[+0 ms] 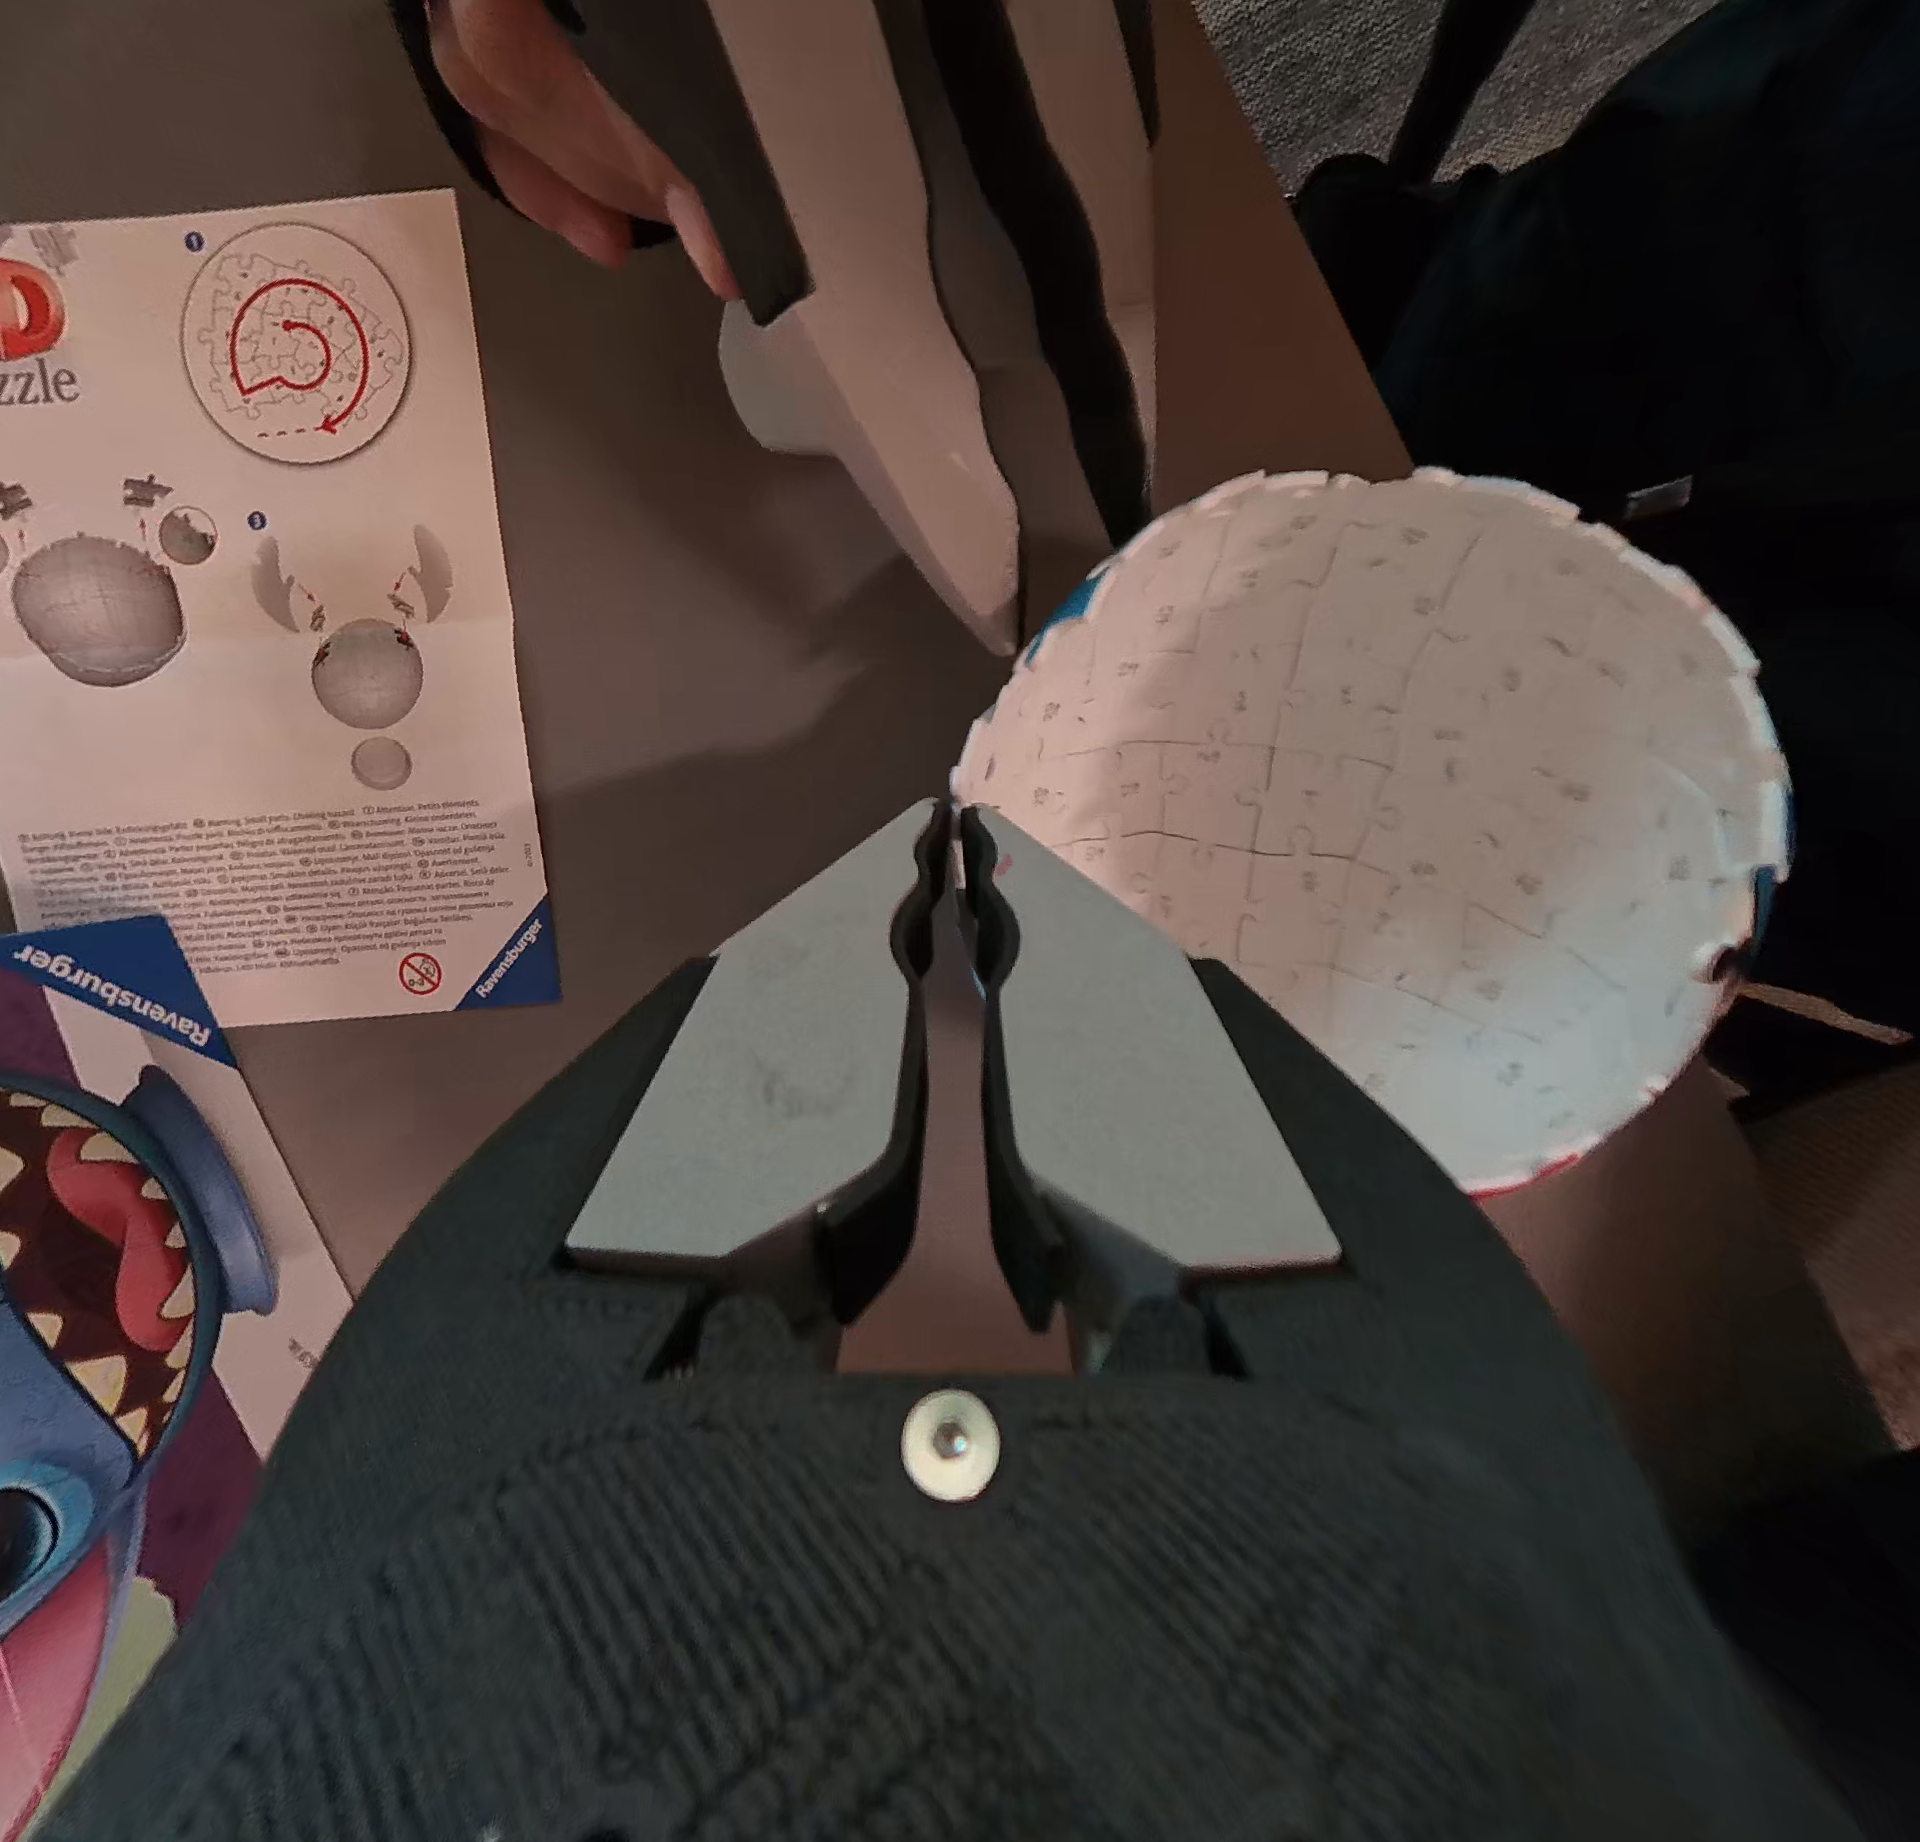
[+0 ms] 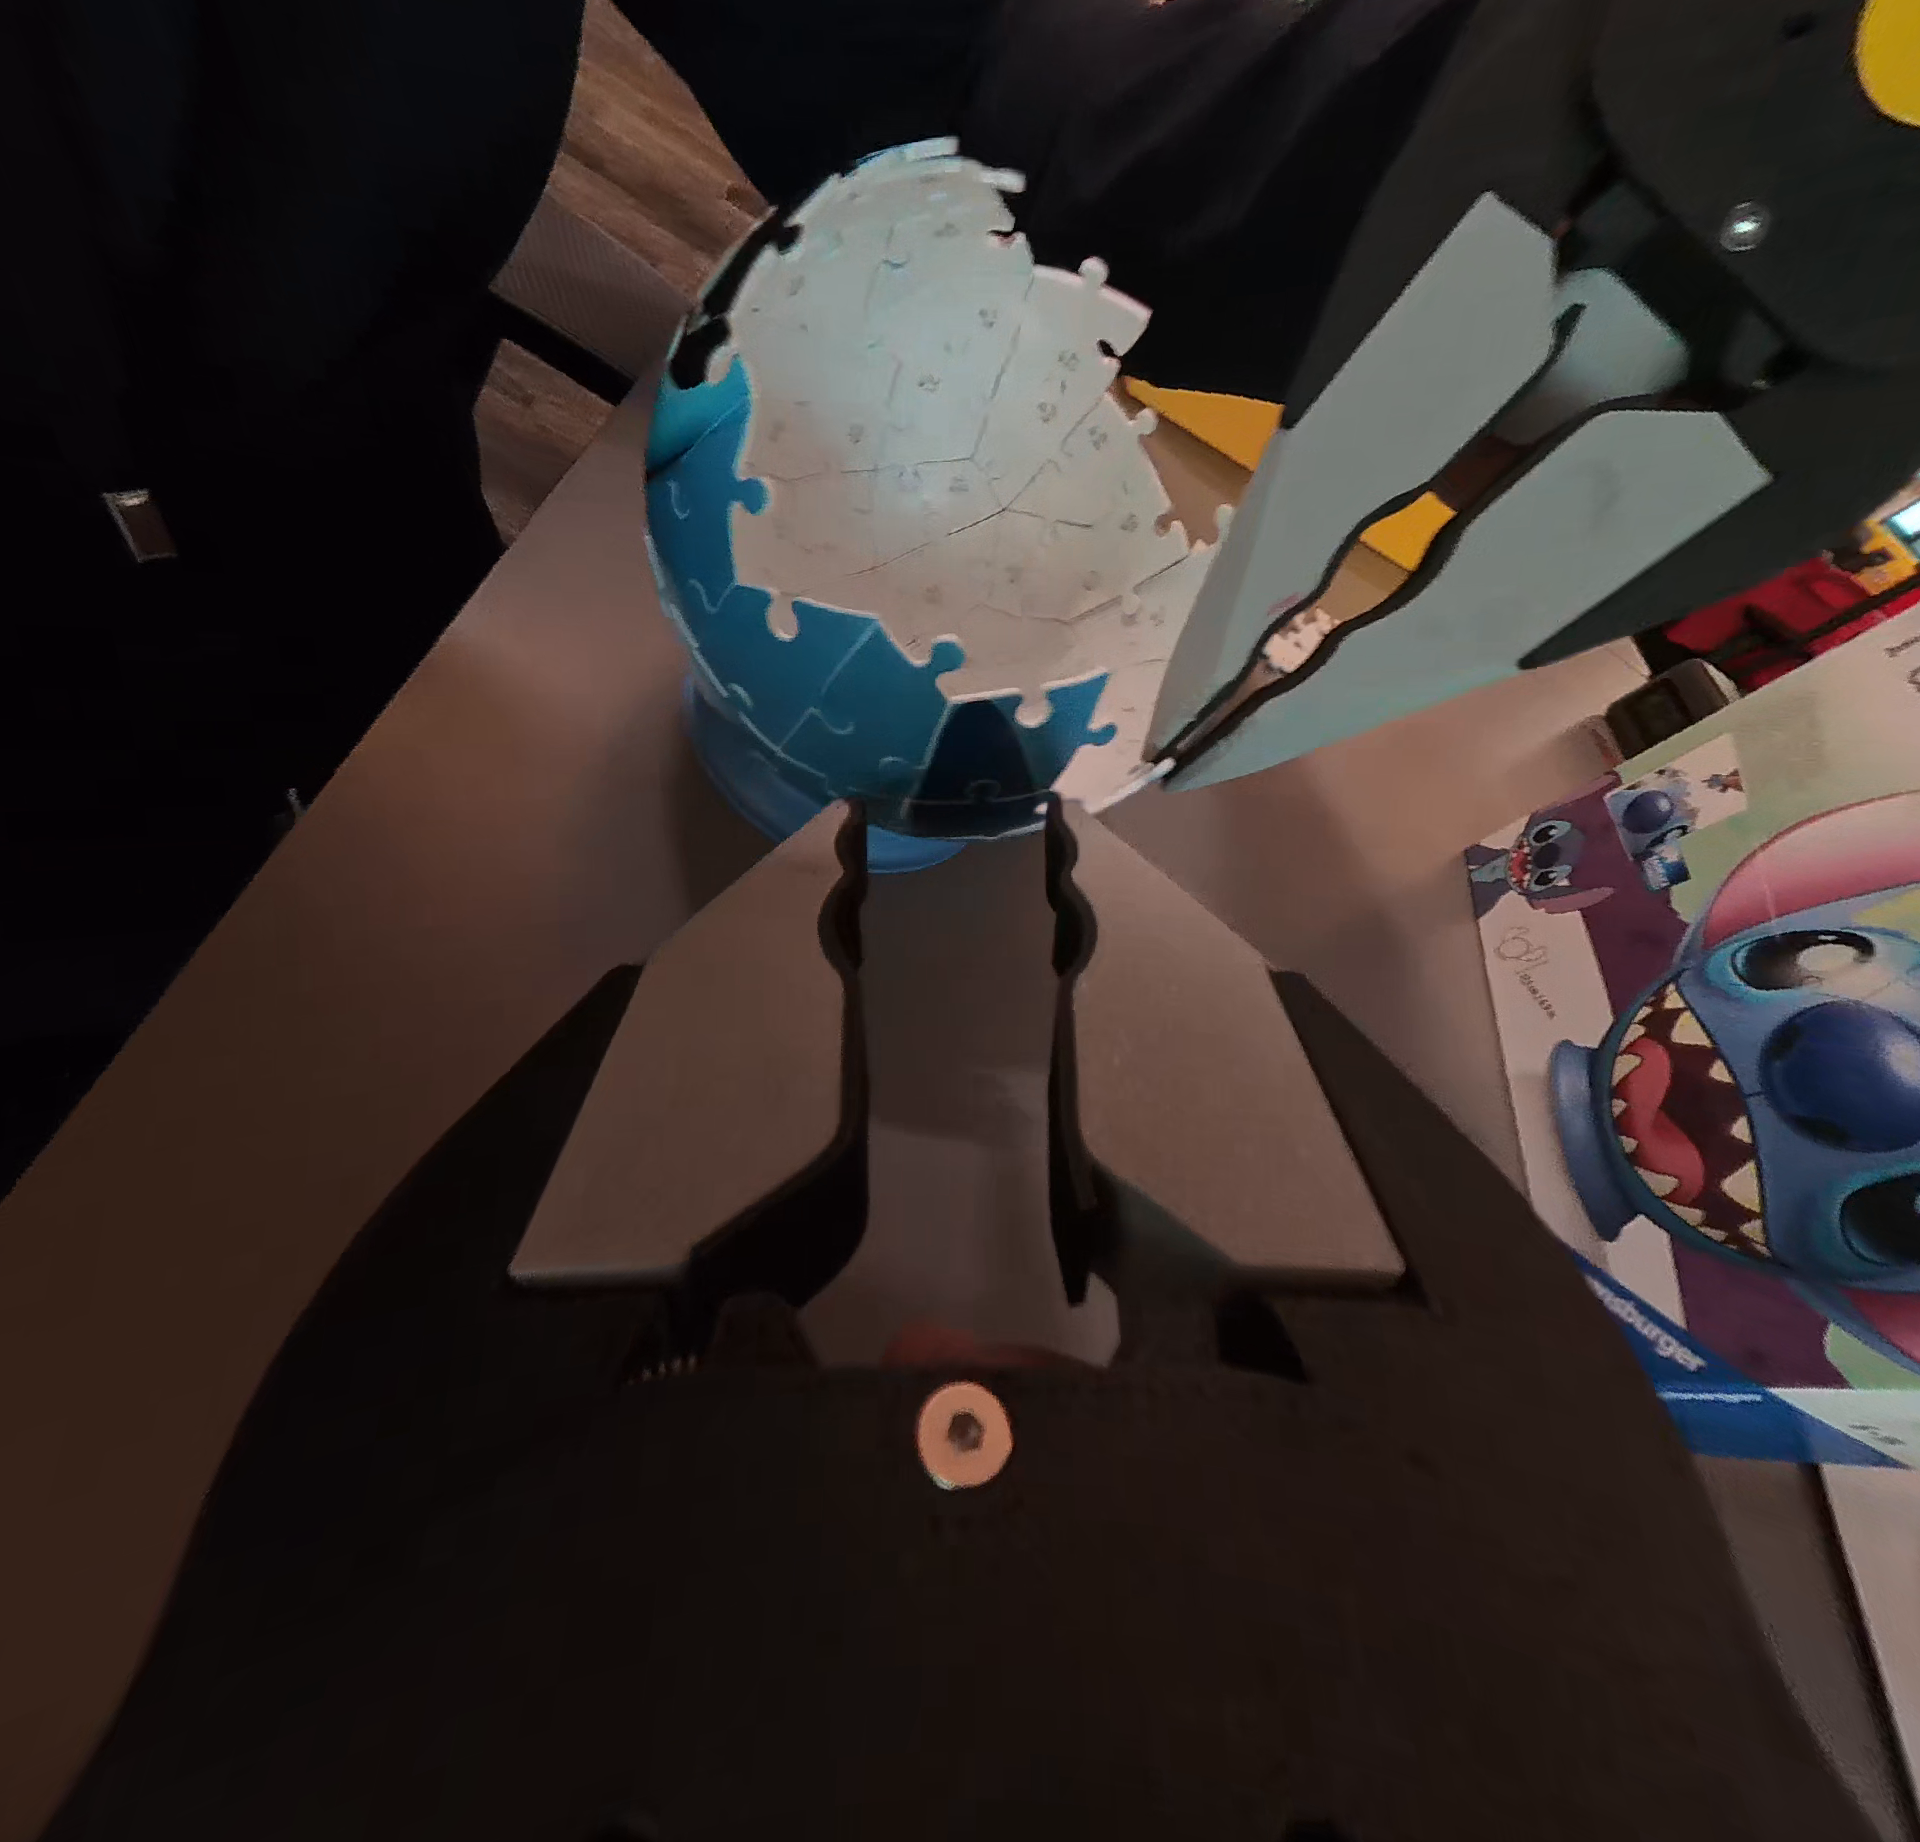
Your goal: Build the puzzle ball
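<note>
White and blue plastic makes up the half-built ball (image 2: 883, 504), which is seen perched on a blue stand (image 2: 769, 805) at the table (image 2: 436, 857) edge, its open side tilted up. One ball, one stand, two grippers are counted; one leaflet (image 1: 260, 597) and one box (image 2: 1745, 1065) lie flat off to the side. The left gripper (image 1: 954, 818) is pinched nearly closed, and from its partner's camera a small white piece (image 2: 1297, 641) is seen clamped between its fingers, with a sliver poking out at the tips. That piece is held just beside the ball's jagged rim, on the side away from the person, with the fingers' long axis slanting down toward the lower edge of the opening. The right gripper (image 2: 951, 821) is spread partway and nothing is gripped in it; it is aimed straight at the ball's blue lower shell, close in, tips just short of the stand. The left one is judged nearer the gap to be filled, so the seating of the piece looks to be its job, while the ball may need steadying by the right. A tipped ball is the risk on so small a stand.
</note>
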### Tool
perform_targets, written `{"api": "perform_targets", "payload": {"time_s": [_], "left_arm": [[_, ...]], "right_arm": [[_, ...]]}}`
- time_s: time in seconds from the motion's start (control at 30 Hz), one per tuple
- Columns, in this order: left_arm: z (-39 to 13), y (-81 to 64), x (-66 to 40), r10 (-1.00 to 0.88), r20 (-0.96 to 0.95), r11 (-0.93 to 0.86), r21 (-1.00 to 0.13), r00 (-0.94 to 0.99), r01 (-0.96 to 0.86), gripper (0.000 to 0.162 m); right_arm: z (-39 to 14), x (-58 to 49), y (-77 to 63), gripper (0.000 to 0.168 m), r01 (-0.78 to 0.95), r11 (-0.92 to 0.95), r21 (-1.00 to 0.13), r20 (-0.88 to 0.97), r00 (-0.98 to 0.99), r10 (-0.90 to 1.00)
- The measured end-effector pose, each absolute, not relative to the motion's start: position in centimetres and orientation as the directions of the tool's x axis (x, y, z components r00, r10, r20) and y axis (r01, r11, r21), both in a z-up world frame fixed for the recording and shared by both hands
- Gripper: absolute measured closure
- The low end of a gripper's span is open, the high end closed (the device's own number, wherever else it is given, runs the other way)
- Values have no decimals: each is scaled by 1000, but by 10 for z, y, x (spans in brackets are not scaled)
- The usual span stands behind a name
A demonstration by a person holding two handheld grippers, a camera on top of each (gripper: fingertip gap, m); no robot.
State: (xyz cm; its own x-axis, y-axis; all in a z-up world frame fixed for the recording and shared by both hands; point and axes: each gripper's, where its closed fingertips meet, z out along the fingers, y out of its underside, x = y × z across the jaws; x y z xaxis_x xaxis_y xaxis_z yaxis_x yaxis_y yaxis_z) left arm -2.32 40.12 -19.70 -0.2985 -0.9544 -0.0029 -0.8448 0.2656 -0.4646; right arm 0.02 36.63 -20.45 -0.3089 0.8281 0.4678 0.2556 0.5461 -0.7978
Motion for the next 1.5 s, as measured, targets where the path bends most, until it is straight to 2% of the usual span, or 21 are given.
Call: {"api": "perform_targets", "payload": {"time_s": [0.17, 0.43, 0.63, 0.83, 1.3, 1.5], "left_arm": [[-194, 400, -24, -932, -47, 340, -462, -360, -819, 162], [-193, 393, -21, -875, -119, 471, -427, -469, -772, 162], [-165, 381, -13, -818, -203, 560, -491, -538, -667, 162], [-133, 366, -16, -806, -240, 573, -545, -541, -612, 162], [-115, 335, -33, -777, -268, 613, -529, -569, -587, 162], [-109, 333, -48, -795, -299, 598, -532, -528, -599, 162]], "right_arm": [[-209, 4, 355, 130, 281, 552, -785, 475, -300, 827], [-211, 7, 346, 131, 295, 560, -774, 493, -273, 826], [-210, 7, 335, 132, 292, 578, -762, 513, -272, 814], [-208, 2, 317, 133, 265, 599, -756, 531, -287, 797], [-190, -35, 258, 135, 111, 625, -773, 567, -324, 758], [-181, -6, 293, 129, 186, 604, -775, 572, -198, 796]]}}
